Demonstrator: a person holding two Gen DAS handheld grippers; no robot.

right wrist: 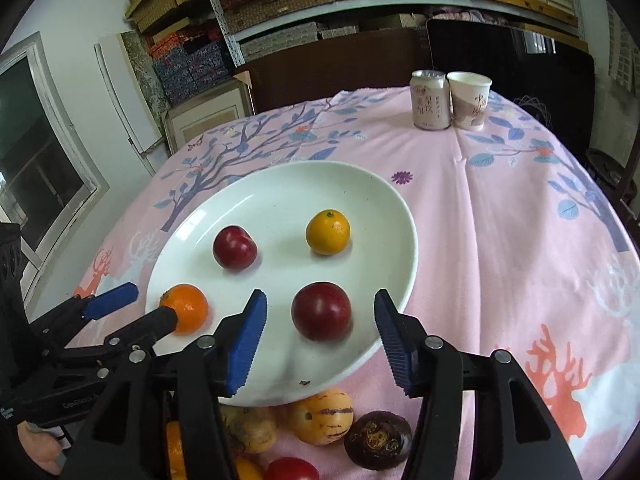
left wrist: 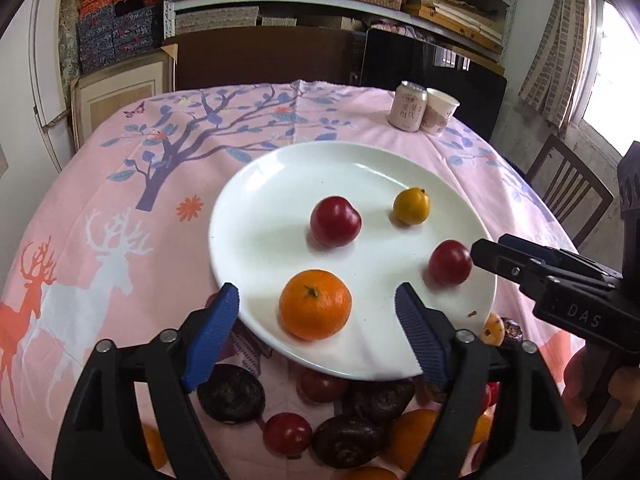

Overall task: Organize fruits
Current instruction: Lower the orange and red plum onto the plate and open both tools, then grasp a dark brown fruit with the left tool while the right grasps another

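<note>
Fruits spread over a white plate (left wrist: pixel 256 216) on a pink tablecloth (left wrist: pixel 120 208) printed with deer and a purple tree. Going left to right in the left wrist view: an orange mandarin (left wrist: pixel 315 305) near the front rim, a dark red plum (left wrist: pixel 335 221) mid-plate, a small yellow citrus (left wrist: pixel 411 206) farther back, a second red plum (left wrist: pixel 450 262) at the right edge. Left gripper (left wrist: pixel 318 312) wide, blue pads either side of the mandarin without touching. Right gripper (right wrist: pixel 320 320) partly spread, pads flanking the near plum (right wrist: pixel 321 311), clear of it. Heaped below the plate's near rim: dark brown round fruits (left wrist: pixel 231 394), red ones (left wrist: pixel 287 434), orange ones, a striped yellow melon-like fruit (right wrist: pixel 321 416). Far back right on the cloth, a pale can (left wrist: pixel 407 106) with Chinese characters, touching a paper cup (left wrist: pixel 440 111) likewise printed. "DAS" readable on the right gripper's body. Behind, a dark chair back, shelves stacked with woven and patterned boxes, a window at right.
</note>
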